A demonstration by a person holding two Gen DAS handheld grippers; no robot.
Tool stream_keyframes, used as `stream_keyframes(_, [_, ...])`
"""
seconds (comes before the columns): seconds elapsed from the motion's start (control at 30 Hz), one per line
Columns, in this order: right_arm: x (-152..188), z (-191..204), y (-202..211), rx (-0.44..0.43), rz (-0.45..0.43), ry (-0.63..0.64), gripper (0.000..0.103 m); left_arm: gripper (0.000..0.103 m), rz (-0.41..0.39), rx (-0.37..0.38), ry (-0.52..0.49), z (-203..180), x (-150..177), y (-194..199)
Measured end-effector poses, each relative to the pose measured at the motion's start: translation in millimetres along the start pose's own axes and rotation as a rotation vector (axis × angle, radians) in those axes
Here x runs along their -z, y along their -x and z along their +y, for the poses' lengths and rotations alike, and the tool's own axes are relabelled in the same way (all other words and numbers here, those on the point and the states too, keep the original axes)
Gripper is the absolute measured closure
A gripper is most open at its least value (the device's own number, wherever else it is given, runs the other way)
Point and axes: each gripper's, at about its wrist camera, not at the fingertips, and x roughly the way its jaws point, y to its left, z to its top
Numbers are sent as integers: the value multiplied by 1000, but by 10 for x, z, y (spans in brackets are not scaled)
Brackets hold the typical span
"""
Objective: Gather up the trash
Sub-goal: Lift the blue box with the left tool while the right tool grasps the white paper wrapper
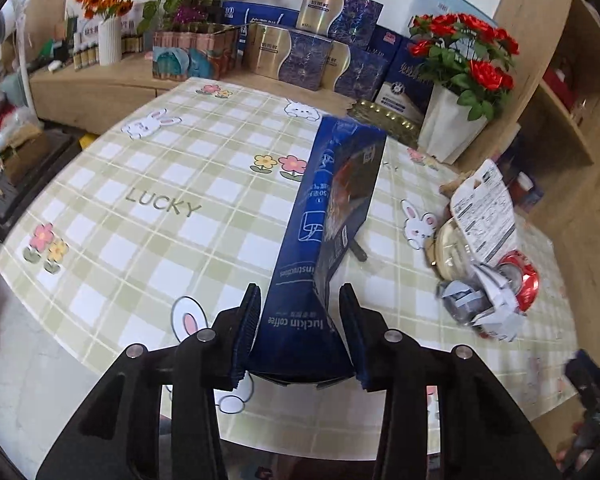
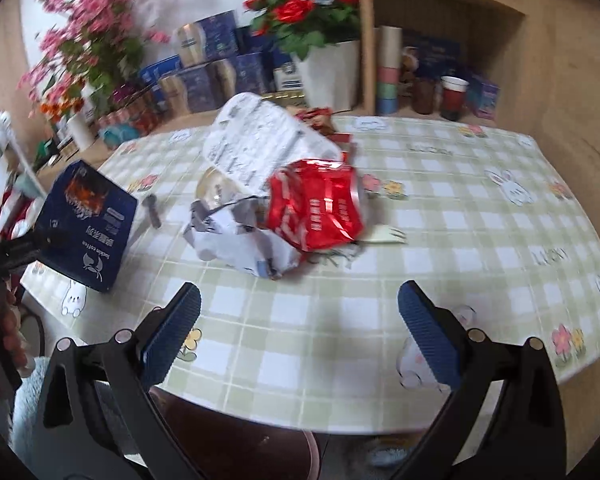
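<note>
Left wrist view: a table [image 1: 148,184] under green checked oilcloth. The left tongs [image 1: 300,308] clamp one end of a flat dark blue coffee carton [image 1: 332,200], lifted clear; gripped so near its end, it could swing or slip. The right tongs [image 2: 300,312] gape wide, empty, near a crushed red can [image 2: 316,208] amid white paper scraps [image 2: 244,240], which may scatter.

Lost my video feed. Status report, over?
Left gripper shut on blue coffee box, lifted. Right gripper open, empty. Crushed red can, crumpled paper on table.
</note>
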Motion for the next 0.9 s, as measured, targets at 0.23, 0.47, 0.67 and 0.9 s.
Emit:
stream_keyframes(0.23, [-215, 530, -404, -21, 1, 319, 8, 64, -56, 7, 6, 143, -83, 162])
stream_keyframes(0.47, [-328, 1002, -1068, 41, 107, 561, 24, 64, -83, -36, -67, 278, -74, 303])
stream_keyframes(0.67, [-451, 908, -1239, 5, 182, 426, 51, 64, -72, 3, 4, 477, -12, 365])
stream_keyframes(0.9, [-651, 594, -920, -279, 112, 56, 53, 64, -80, 48, 48, 505, 31, 400])
